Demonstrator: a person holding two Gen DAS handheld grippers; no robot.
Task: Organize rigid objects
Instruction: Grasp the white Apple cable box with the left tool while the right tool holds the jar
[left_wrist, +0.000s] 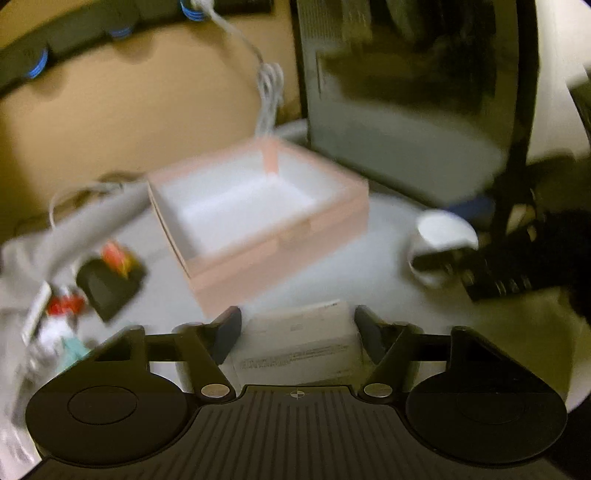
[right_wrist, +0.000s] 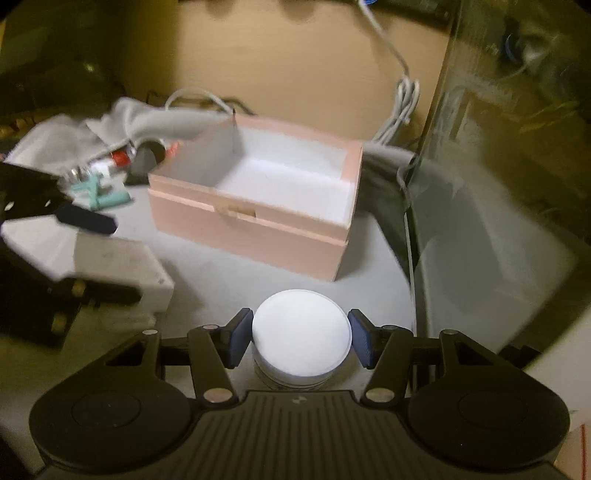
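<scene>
An open pink box (left_wrist: 258, 218) with a white inside stands on the grey table; it also shows in the right wrist view (right_wrist: 255, 206). My left gripper (left_wrist: 297, 338) has its fingers on both sides of a white printed carton (left_wrist: 299, 347), seemingly gripping it. In the right wrist view the carton (right_wrist: 118, 269) sits between the left gripper's dark fingers (right_wrist: 88, 219). My right gripper (right_wrist: 300, 341) has its blue pads against both sides of a white round jar (right_wrist: 301, 336). The jar also shows in the left wrist view (left_wrist: 441, 240).
Small items lie left of the box: a black block with a red piece (left_wrist: 110, 277), a teal clip (right_wrist: 99, 194), red-capped bits (right_wrist: 120, 157), grey cloth (right_wrist: 74, 136). A dark glossy panel (right_wrist: 498, 166) stands on the right. White cables (right_wrist: 402, 99) hang behind.
</scene>
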